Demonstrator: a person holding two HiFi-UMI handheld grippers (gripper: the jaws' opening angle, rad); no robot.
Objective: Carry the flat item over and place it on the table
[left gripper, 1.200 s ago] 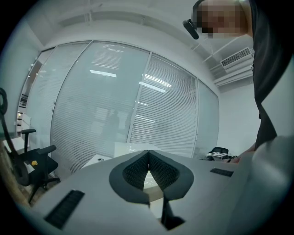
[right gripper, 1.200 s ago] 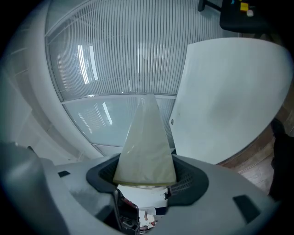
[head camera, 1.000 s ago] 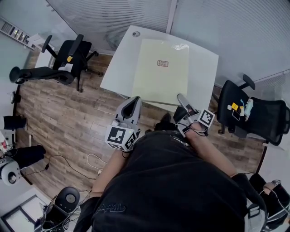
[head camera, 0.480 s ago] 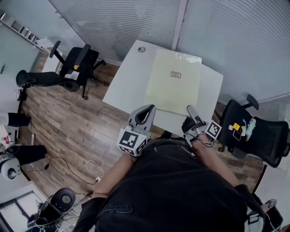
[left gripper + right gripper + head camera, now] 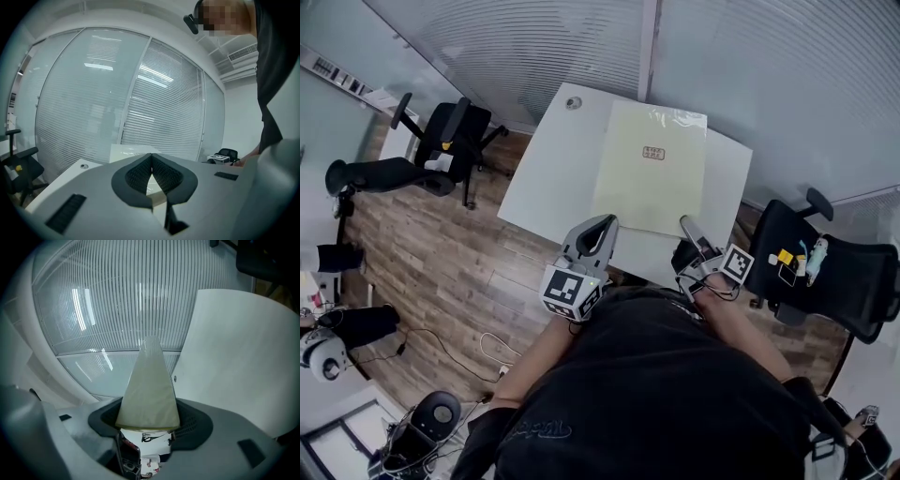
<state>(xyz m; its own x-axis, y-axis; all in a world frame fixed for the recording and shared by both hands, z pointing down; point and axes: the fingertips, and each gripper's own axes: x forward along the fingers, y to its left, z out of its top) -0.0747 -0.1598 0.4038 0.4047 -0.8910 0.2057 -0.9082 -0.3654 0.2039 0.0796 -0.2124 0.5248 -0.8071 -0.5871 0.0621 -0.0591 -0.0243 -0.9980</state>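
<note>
The flat item (image 5: pixel 652 169) is a large pale-yellow sheet with a small label, spread level over the white table (image 5: pixel 551 173). Whether it rests on the tabletop I cannot tell. My left gripper (image 5: pixel 602 225) is shut on its near left corner. In the left gripper view the jaws (image 5: pixel 151 155) meet at the tips, with the pale sheet (image 5: pixel 153 186) in the gap behind them. My right gripper (image 5: pixel 685 223) is shut on the near right corner. The right gripper view shows the flat item (image 5: pixel 149 390) running away from the gripper (image 5: pixel 147 426) beside the table (image 5: pixel 234 357).
Black office chairs stand to the left (image 5: pixel 441 141) and right (image 5: pixel 825 267) of the table. A glass wall with blinds (image 5: pixel 750 66) runs behind it. A round cable hole (image 5: pixel 573 102) sits at the table's far left corner. Cables and gear (image 5: pixel 422 427) lie on the wooden floor at lower left.
Both grippers have carried the flat item forward, so it now lies further over the tabletop. The grip of each gripper looks the same.
</note>
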